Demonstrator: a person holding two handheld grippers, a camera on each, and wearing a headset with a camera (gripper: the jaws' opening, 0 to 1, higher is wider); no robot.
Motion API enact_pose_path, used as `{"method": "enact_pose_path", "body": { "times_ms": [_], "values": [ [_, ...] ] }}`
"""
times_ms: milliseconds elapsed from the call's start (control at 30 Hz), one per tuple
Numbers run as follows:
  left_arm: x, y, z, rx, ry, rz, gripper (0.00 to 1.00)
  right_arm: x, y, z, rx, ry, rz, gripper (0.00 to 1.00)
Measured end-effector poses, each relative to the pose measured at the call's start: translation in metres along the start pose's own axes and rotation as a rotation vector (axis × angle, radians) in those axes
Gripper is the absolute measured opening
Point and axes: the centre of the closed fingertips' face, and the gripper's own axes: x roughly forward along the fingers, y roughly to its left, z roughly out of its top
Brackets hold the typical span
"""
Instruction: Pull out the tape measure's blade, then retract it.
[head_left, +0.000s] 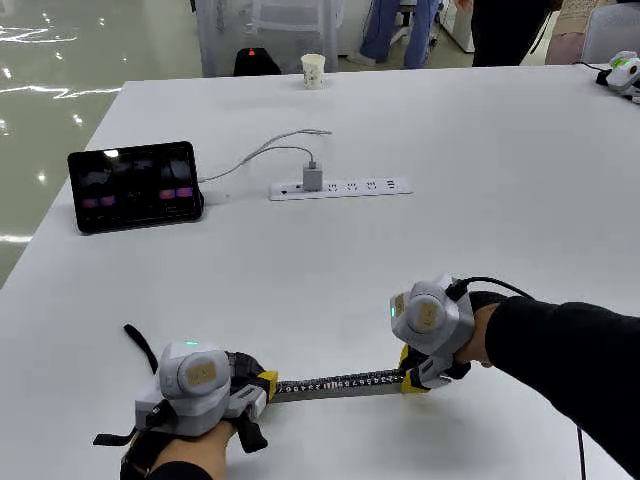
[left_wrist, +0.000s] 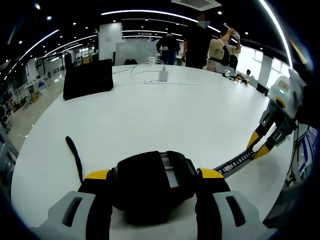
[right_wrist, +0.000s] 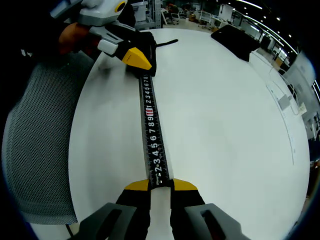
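The black tape measure case sits between the yellow-tipped jaws of my left gripper, which is shut on it at the table's near left. Its dark blade with white numbers is drawn out to the right across the table. My right gripper is shut on the blade's end. In the right gripper view the blade runs straight away to the case held by the left gripper. A black wrist strap lies on the table left of the case.
A black tablet stands at the left. A white power strip with a charger and cable lies mid-table. A paper cup sits at the far edge. People stand beyond the table. White tabletop spreads around.
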Motion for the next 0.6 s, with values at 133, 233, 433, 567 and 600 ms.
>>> {"method": "enact_pose_path", "body": {
  "times_ms": [133,233,433,567,600],
  "values": [
    [0.0003,0.0,0.0001,-0.005,-0.001,-0.003,0.63,0.0008,0.0001,0.002,0.003,-0.005,-0.002,0.11],
    [0.0003,-0.0004,0.0002,-0.005,-0.003,0.0,0.63,0.0014,-0.0001,0.0033,0.001,-0.007,0.0,0.11],
    [0.0002,-0.0004,-0.0001,-0.006,0.01,-0.003,0.63,0.0025,0.0002,0.0063,-0.009,-0.008,0.005,0.11],
    [0.0001,-0.0005,0.0,-0.006,0.01,-0.002,0.63,0.0032,0.0008,0.0087,-0.013,-0.012,0.004,0.11],
    [0.0002,-0.0004,0.0,-0.007,0.01,-0.002,0.63,0.0033,0.0009,0.009,-0.013,-0.014,0.004,0.11]
  ]
}}
